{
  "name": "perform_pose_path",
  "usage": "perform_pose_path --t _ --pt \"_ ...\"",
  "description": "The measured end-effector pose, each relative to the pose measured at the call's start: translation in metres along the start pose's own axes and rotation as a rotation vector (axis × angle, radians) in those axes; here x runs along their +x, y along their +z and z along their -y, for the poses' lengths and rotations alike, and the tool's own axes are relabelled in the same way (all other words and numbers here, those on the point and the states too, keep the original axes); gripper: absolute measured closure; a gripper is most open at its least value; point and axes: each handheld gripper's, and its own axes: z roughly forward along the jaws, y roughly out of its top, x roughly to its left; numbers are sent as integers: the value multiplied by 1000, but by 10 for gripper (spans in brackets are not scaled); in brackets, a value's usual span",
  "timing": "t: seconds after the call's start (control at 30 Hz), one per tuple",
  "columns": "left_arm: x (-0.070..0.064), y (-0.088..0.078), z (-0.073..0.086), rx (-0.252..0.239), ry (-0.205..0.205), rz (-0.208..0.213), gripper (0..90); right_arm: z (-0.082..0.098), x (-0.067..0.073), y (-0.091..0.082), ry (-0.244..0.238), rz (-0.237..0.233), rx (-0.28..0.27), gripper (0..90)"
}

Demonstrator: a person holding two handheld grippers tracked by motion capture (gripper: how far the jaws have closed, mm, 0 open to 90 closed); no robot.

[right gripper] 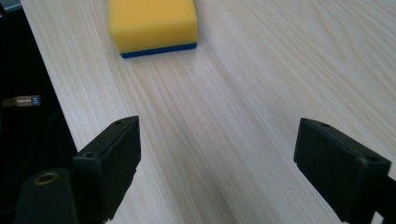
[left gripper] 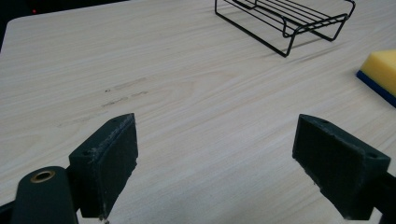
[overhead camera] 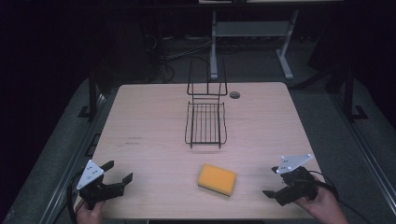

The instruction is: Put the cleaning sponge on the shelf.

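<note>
Sponge (overhead camera: 217,179) is lying flat on the pale wooden table (overhead camera: 149,116), near its front edge and between the two hand-held tools, yellow foam facing up and a thin blue scouring layer facing down, as the right claw's own camera is showing (right gripper: 152,25). Nothing is touching it. Left claw (overhead camera: 117,173) is hovering at the table's front left corner with its jaws spread wide and nothing between them, the sponge showing at the far right of its own view (left gripper: 379,72). Right claw (overhead camera: 272,181) is waiting at the front right corner, likewise gaping and empty, its jaws pointing toward the sponge. Behind the sponge, toward the middle of the table, a black wire rack (overhead camera: 205,122) is standing apart from everything else. Judging by its look, the sponge is likely handling as a light, soft block that is giving under pressure rather than slipping, with no risk of breakage; a hard squeeze is probably only deforming it. The sensible hold appears to be across the two long sides, at mid-length, with the pads bearing low enough to catch the firmer blue layer as well as the foam, and the right claw seems the better placed of the two.
</note>
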Motion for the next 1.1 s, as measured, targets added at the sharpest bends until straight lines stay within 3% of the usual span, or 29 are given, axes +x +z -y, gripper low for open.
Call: perform_pose_path --t 0.5,1.1 --pt "-2 0 0 -2 0 3 134 -22 4 5 -58 -39 16 144" --pt "0 0 0 -2 2 4 134 -40 8 14 -92 -89 45 144"
